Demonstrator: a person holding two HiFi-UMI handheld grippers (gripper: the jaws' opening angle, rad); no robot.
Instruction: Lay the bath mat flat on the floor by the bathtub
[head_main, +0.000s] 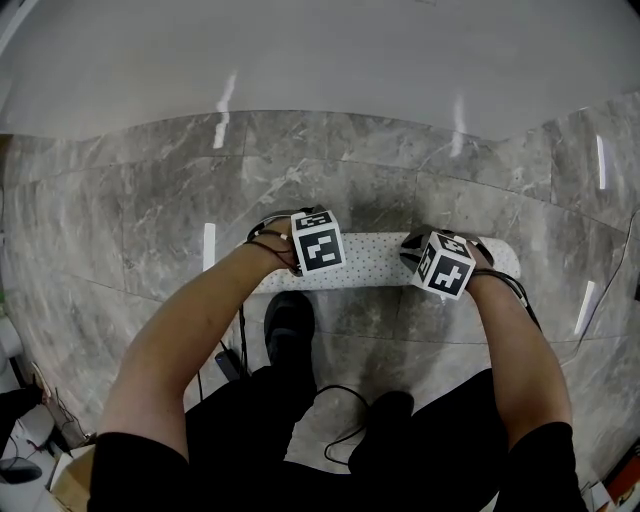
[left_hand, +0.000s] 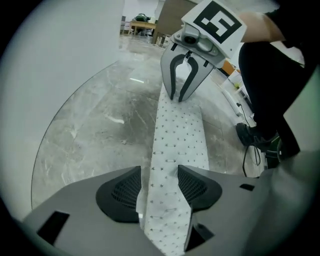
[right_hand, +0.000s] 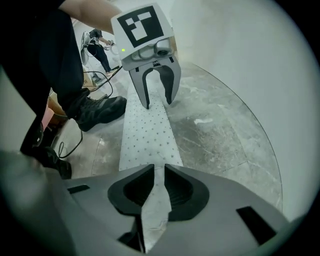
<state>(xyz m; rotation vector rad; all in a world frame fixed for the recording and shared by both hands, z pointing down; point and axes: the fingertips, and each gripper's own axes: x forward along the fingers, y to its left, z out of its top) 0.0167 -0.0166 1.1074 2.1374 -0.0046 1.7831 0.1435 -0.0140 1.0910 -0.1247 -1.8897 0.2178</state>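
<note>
A white bath mat (head_main: 380, 262) with small dark dots lies folded into a long narrow strip on the grey marble floor, parallel to the white bathtub wall (head_main: 320, 60). My left gripper (left_hand: 159, 187) points steeply down over the strip's left end. Its jaws stand wide and the mat (left_hand: 180, 140) runs loosely between them. My right gripper (right_hand: 159, 182) is at the right end, its pads pinched shut on a thin fold of the mat (right_hand: 147, 135). The head view shows both marker cubes above the strip, the left gripper (head_main: 315, 245) and the right gripper (head_main: 445, 265); their fingertips are hidden there.
The person's black shoe (head_main: 288, 325) stands just in front of the mat, with black cables (head_main: 340, 420) trailing on the floor (head_main: 150, 230) by the legs. A cardboard box (head_main: 70, 480) sits at the bottom left. The curved tub wall bounds the far side.
</note>
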